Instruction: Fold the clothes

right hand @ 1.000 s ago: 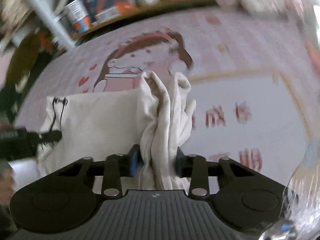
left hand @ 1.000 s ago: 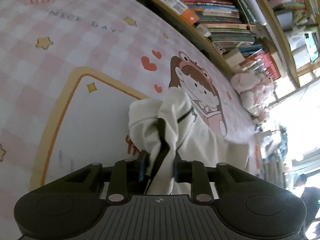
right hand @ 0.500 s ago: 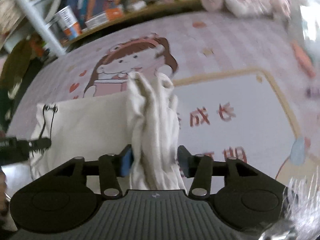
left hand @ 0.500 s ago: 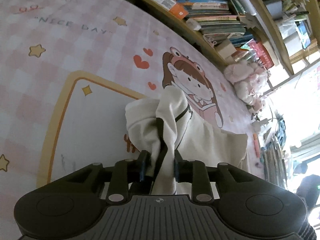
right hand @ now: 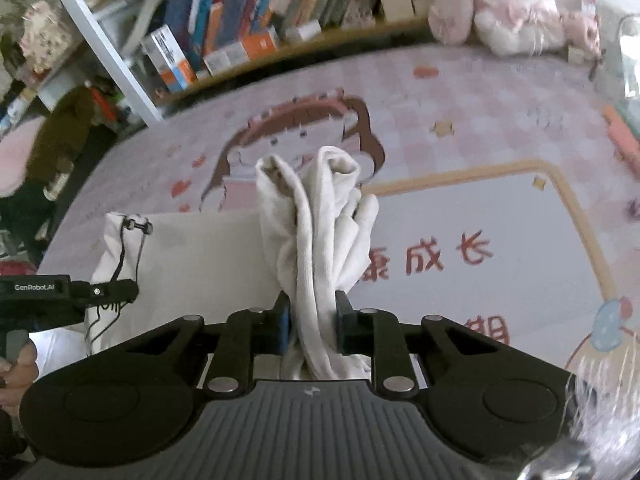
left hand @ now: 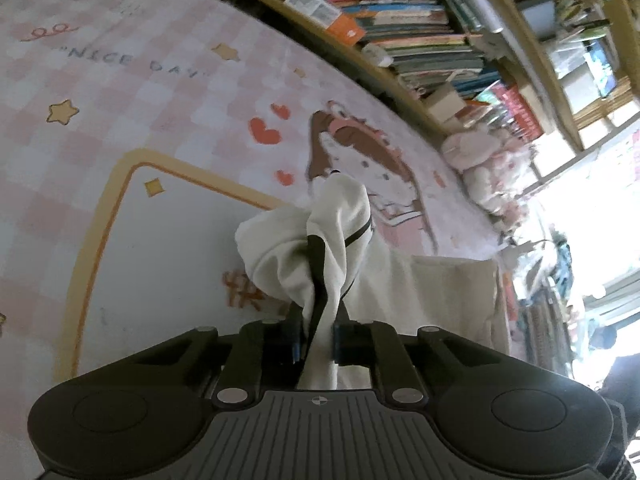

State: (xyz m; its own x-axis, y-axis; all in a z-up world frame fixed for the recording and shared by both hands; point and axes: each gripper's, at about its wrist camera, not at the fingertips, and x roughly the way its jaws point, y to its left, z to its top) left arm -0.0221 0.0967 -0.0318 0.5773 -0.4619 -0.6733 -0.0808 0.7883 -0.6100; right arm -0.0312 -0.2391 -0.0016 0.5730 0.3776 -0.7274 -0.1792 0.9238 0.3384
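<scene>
1. We see the left gripper with its jaws closing on a bunched fold of the cream garment, cloth pressed between the pads; a black stripe and a thin black cord run through that bunch.
2. We see the right gripper with its jaws closing too, pinching a thick twisted roll of the same cloth.
3. The rest of the garment lies spread on the pink checked play mat, over its cartoon girl print.
4. At the far edge of the mat we find a bookshelf and pink plush toys.
5. In the right wrist view, a hand shows at the near left.
</scene>
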